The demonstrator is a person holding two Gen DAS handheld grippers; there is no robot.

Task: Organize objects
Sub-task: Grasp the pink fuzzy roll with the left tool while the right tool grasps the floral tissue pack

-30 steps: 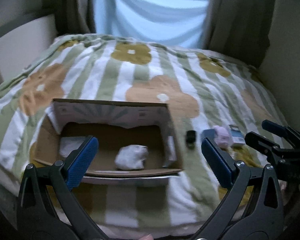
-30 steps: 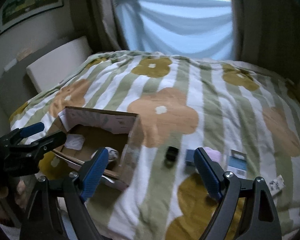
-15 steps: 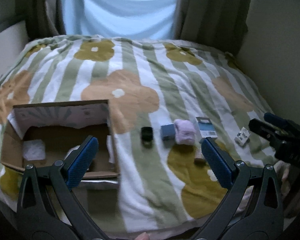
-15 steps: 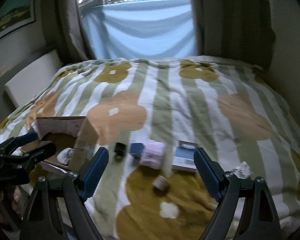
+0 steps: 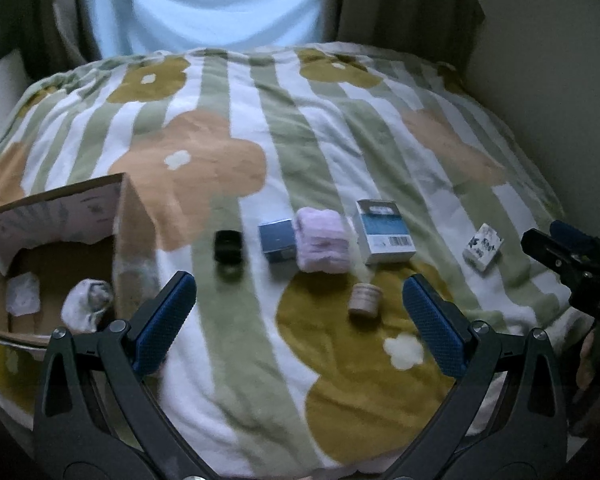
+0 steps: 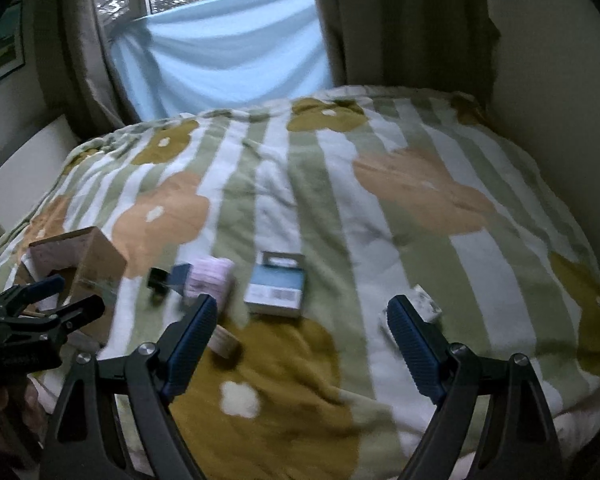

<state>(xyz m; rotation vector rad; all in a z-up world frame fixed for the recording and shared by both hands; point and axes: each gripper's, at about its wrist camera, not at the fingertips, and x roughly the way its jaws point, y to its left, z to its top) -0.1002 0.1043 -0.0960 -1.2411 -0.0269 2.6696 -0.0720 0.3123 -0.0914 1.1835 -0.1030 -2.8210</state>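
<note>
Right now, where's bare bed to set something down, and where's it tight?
Free: the far blanket beyond the row of items, and the near patch in front of the small tan jar. Crowded: the row from black ring through blue box and pink cloth to the blue-white carton. The cardboard box already holds items.

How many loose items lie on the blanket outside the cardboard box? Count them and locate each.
6, from beside the cardboard box rightward: black item, small blue box, pink cloth, teal-and-white box, patterned white packet; a small beige roll nearer the camera. None appears hidden.
</note>
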